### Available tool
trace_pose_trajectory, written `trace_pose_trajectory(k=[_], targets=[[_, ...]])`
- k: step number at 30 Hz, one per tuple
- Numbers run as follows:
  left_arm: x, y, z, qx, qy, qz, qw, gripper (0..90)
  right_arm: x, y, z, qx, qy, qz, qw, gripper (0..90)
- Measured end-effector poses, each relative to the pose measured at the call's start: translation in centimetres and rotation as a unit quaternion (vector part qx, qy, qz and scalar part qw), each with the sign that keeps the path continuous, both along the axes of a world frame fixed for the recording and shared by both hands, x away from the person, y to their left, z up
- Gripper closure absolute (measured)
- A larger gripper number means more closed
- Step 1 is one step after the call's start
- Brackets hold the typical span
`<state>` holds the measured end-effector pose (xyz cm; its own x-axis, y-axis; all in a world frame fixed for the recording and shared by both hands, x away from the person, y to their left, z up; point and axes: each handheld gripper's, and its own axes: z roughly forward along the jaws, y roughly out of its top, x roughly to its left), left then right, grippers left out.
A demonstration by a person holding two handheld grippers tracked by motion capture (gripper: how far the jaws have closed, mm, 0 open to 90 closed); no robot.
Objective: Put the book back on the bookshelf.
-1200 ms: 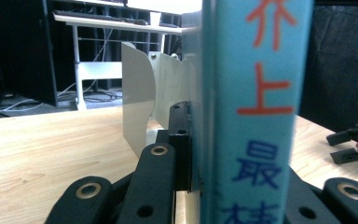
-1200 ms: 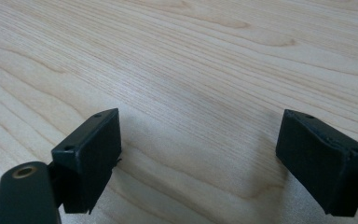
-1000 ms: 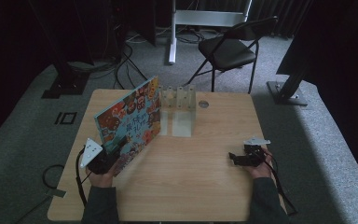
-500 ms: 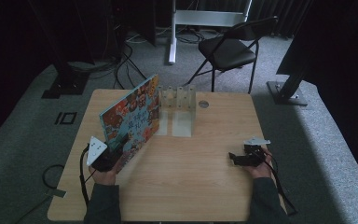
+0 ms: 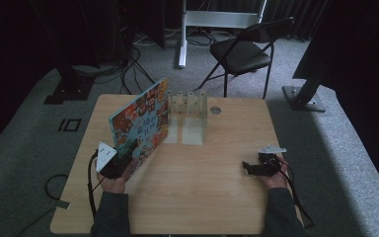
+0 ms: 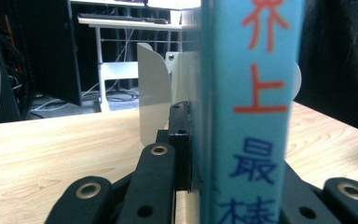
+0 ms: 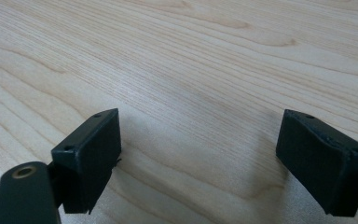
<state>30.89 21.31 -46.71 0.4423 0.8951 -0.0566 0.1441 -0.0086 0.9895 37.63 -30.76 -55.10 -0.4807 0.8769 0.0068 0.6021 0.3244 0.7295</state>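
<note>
High view: since a second ago my left gripper (image 5: pixel 123 165) and the colourful picture book with a light-blue spine (image 5: pixel 140 122) have shifted slightly toward the near-left of the pale wooden table (image 5: pixel 217 197); the book now stands a little more upright on its lower edge. My right gripper (image 5: pixel 253 168) has not moved.

Surroundings: a clear acrylic divider rack (image 5: pixel 187 106) stands just beyond the book's far end, near the table's back edge, directly in the book's line. A small round grommet (image 5: pixel 215 110) sits beside the rack. A black folding chair (image 5: pixel 246 49) stands on the grey carpet behind the table.

Left gripper view: the jaws are clamped on the book's spine (image 6: pixel 249 112), which carries red and blue characters; rounded rack dividers (image 6: pixel 154 102) rise behind it. From above, this grip is hidden under the book's cover.

Right gripper view: my right gripper (image 7: pixel 200 158) hangs with jaws spread wide over bare wood grain, holding nothing, well apart from the book.
</note>
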Motion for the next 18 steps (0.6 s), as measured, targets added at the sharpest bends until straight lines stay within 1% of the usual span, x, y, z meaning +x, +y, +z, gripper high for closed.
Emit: trace_pose_trajectory(k=[9, 18], targets=[[0.28, -0.21, -0.10, 0.004, 0.000, 0.012, 0.9999, 80.8, 0.00, 0.00, 0.00, 0.000, 0.000, 0.000, 1.0000, 13.7], [0.65, -0.69, 0.01, 0.008, -0.003, 0.019, 0.9998, 80.8, 0.00, 0.00, 0.00, 0.000, 0.000, 0.000, 1.0000, 13.7]])
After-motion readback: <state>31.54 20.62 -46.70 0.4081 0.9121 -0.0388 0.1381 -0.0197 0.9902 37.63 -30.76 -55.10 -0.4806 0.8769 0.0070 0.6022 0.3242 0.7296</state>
